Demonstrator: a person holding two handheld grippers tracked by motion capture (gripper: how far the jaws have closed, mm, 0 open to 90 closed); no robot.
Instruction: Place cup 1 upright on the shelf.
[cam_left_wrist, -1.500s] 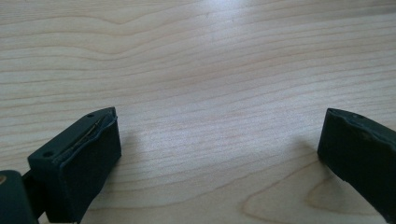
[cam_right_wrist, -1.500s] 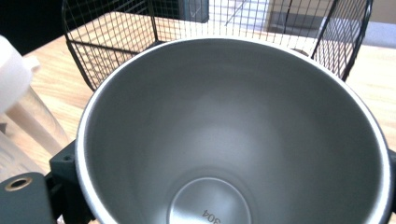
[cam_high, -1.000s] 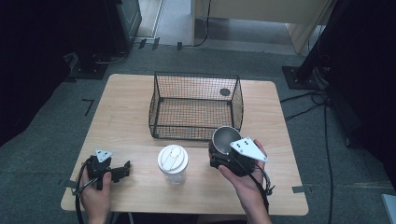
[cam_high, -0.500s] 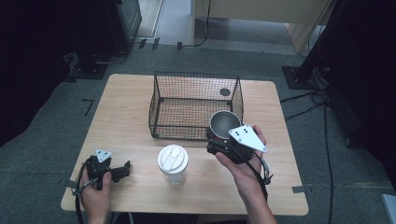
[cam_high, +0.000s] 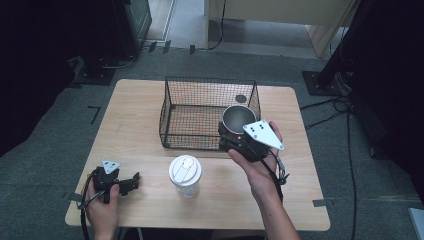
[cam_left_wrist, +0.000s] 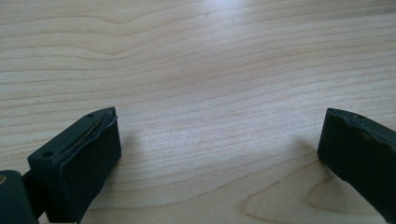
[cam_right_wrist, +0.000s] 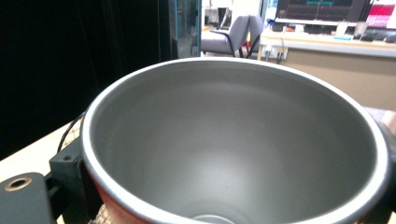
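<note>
A metal cup, silver inside and red outside, is held in the air over the front right corner of the black wire basket. My right gripper is shut on it, with one of its fingers against the cup's left side. The cup stands mouth up and looks empty. At the table's front left my left gripper rests in a hand, its jaws wide open over bare wood with nothing between them.
A clear cup with a white lid stands on the wooden table in front of the basket, between the two hands. A small dark disc lies in the basket's far right corner. Cables trail off the table's right side.
My right gripper has lifted the metal cup and carried it away from the person, up to the basket's front right corner. The left gripper has stayed put.
</note>
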